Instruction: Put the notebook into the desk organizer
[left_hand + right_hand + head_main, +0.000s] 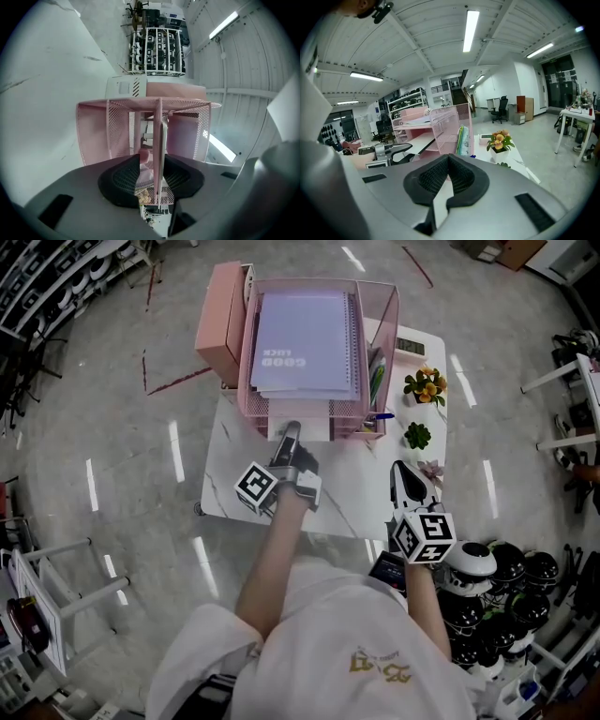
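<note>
The lavender spiral notebook [305,343] lies flat on the top tray of the pink mesh desk organizer [389,315], at the back of the white table [356,488]. My left gripper [290,435] is at the organizer's front. In the left gripper view its jaws [152,161] stand open around a thin pink tray edge [159,136] without pressing on it. The organizer [117,126] fills that view, turned on its side. My right gripper [401,470] hovers over the table's right front, shut and empty, its jaws [449,161] meeting. The organizer [450,126] stands ahead of it.
A pink box [220,324] stands against the organizer's left side. Yellow potted flowers [426,385], a small green plant [417,435] and a pinkish plant [431,470] line the table's right edge, with a small white device [411,346] behind. Helmets [497,568] sit on the floor at right.
</note>
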Motion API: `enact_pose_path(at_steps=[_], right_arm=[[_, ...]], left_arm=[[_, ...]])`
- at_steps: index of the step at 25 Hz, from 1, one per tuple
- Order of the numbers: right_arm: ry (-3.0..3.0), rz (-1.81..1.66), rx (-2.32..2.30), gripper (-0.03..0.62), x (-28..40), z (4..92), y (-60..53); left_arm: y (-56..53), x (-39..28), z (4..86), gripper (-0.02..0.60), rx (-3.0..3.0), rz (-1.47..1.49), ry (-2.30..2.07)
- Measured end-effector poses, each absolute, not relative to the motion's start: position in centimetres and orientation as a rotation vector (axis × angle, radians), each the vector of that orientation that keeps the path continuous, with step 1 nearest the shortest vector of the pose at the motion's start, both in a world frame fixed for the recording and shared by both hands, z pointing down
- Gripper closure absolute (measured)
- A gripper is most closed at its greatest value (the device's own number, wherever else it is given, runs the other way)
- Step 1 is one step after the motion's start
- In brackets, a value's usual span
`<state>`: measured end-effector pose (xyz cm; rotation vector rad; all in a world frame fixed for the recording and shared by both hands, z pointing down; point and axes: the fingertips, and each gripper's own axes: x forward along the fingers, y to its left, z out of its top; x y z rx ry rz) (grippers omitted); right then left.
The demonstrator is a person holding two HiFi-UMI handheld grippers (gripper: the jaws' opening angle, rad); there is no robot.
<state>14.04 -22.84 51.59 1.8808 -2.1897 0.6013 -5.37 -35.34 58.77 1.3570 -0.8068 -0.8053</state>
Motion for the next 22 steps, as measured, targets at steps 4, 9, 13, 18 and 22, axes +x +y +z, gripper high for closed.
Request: enact_pose_path(at_steps=[4, 9, 13, 18, 22], right_arm=[[-2.185, 0.603, 1.89, 0.585, 14.4, 51.7, -22.5], [-2.2, 0.601, 1.901, 0.585, 14.4, 51.5, -22.2], [-2.233, 0.586, 1.924, 0.585, 14.3, 50.9, -21.2], [-2.287, 0.575, 1.932, 0.585, 14.2, 49.8, -19.1], [-2.368, 0.557, 1.902, 0.585, 13.6, 48.9, -18.7]], left_arm=[[-36.1, -5.2, 58.9, 0.419, 1.349, -0.809, -0.805], [-35.7, -5.7, 58.4, 0.4, 1.36, -0.814, -0.827], [-34.3, -6.4, 58.1, 0.363, 1.425, -0.765, -0.891], [-30.2, -7.3, 57.5, 0.395, 1.535, -0.675, -0.978], [-27.3, -6.8, 55.3, 0.473, 1.758, -0.536, -1.044]])
